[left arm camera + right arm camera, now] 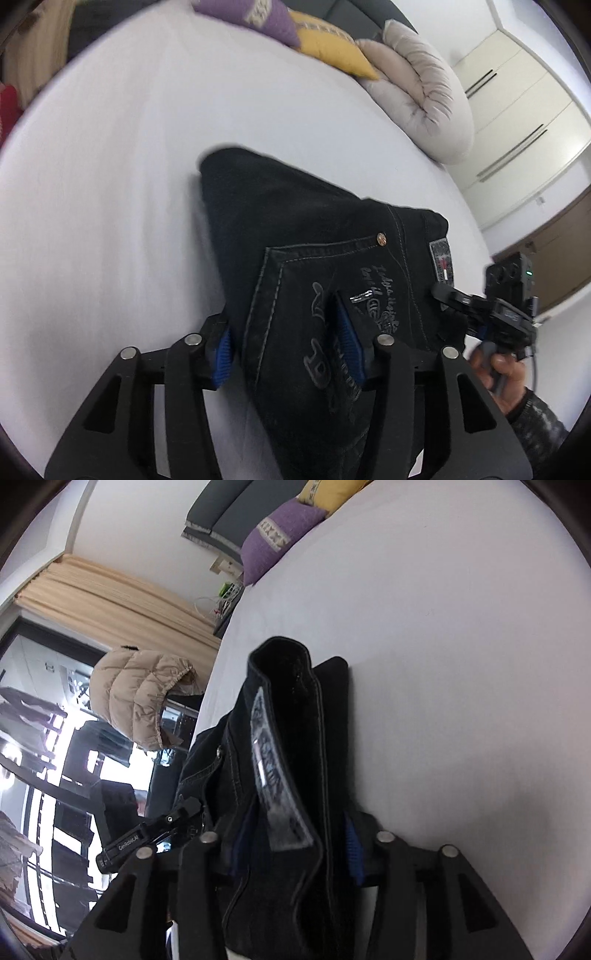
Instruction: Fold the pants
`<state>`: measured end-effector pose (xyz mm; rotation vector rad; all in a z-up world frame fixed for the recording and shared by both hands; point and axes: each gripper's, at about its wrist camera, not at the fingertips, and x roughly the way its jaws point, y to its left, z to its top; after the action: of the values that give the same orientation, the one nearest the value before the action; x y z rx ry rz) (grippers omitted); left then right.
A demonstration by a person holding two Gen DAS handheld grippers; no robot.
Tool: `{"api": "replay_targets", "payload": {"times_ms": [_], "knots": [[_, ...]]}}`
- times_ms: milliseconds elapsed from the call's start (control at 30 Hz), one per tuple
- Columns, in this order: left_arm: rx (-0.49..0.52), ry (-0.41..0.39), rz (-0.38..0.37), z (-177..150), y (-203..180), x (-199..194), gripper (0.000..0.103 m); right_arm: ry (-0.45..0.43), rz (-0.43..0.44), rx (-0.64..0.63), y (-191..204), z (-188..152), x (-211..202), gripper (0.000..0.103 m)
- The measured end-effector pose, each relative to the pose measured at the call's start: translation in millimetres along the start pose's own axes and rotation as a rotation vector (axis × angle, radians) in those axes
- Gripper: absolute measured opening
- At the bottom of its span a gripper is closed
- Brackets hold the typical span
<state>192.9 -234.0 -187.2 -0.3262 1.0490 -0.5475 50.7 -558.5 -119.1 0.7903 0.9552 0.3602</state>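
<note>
Lying on the white bed sheet (110,166), the dark folded pants (314,229) are seen in the centre and lower half of both frames, with the back pocket and its grey embroidery turned up in the left wrist view. The left gripper (288,343) is placed at the lower centre of that frame; its blue pads (223,350) stand apart on both sides of the cloth, and a gap is seen between the left pad and the fabric, so the jaws are open around the pants. The right gripper (295,845) is shown at the bottom of its own frame, with the waistband and its label standing upright between the fingers; the pads seem not to press the cloth, although the left one is mostly hidden behind the fabric. A hand (506,373) holding the right gripper is visible at the lower right of the left wrist view. Purple and yellow cushions (295,33) and a rolled beige duvet (424,92) are seen at the top.
</note>
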Motion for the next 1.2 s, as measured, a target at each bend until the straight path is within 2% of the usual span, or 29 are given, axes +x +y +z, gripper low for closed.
{"api": "replay_targets", "payload": {"times_ms": [33, 67, 100, 133, 200, 233, 300, 333, 400, 500, 600, 633, 700, 867, 1033, 1100, 1200], "knots": [[0.01, -0.025, 0.026, 0, -7, -11, 0.052, -0.02, -0.016, 0.015, 1, -4, -10, 0.059], [0.029, -0.066, 0.061, -2, -14, -24, 0.061, -0.037, -0.041, 0.019, 4, -5, -13, 0.067], [0.052, -0.111, 0.097, -4, -22, -42, 0.069, -0.067, -0.092, 0.017, 10, -10, -22, 0.071], [0.077, -0.162, 0.137, -9, -35, -63, 0.073, -0.095, -0.149, 0.01, 18, -14, -30, 0.075], [0.137, -0.289, 0.25, -18, -59, -107, 0.087, -0.143, -0.248, -0.017, 38, -22, -46, 0.077], [0.16, -0.335, 0.272, -26, -75, -128, 0.089, -0.174, -0.296, -0.047, 53, -26, -57, 0.077], [0.213, -0.431, 0.313, -32, -105, -162, 0.103, -0.237, -0.384, -0.142, 88, -32, -76, 0.077], [0.241, -0.471, 0.345, -35, -124, -175, 0.103, -0.29, -0.449, -0.224, 116, -37, -88, 0.079], [0.294, -0.564, 0.419, -52, -149, -216, 0.103, -0.392, -0.525, -0.36, 164, -46, -115, 0.086], [0.36, -0.698, 0.54, -81, -181, -269, 0.103, -0.573, -0.569, -0.503, 228, -65, -156, 0.101], [0.389, -0.765, 0.688, -108, -209, -302, 0.103, -0.742, -0.582, -0.539, 271, -87, -192, 0.103], [0.392, -0.77, 0.709, -115, -214, -309, 0.103, -0.789, -0.561, -0.546, 282, -98, -205, 0.103], [0.385, -0.751, 0.705, -131, -222, -324, 0.103, -0.819, -0.534, -0.547, 297, -117, -227, 0.103], [0.326, -0.689, 0.687, -163, -233, -353, 0.103, -0.885, -0.551, -0.524, 316, -164, -246, 0.103], [0.294, -0.59, 0.679, -210, -240, -381, 0.103, -0.809, -0.607, -0.576, 325, -205, -236, 0.103], [0.277, -0.55, 0.68, -227, -241, -378, 0.103, -0.746, -0.652, -0.601, 330, -216, -228, 0.103], [0.232, -0.484, 0.633, -244, -237, -366, 0.103, -0.682, -0.675, -0.614, 333, -223, -218, 0.103]]}}
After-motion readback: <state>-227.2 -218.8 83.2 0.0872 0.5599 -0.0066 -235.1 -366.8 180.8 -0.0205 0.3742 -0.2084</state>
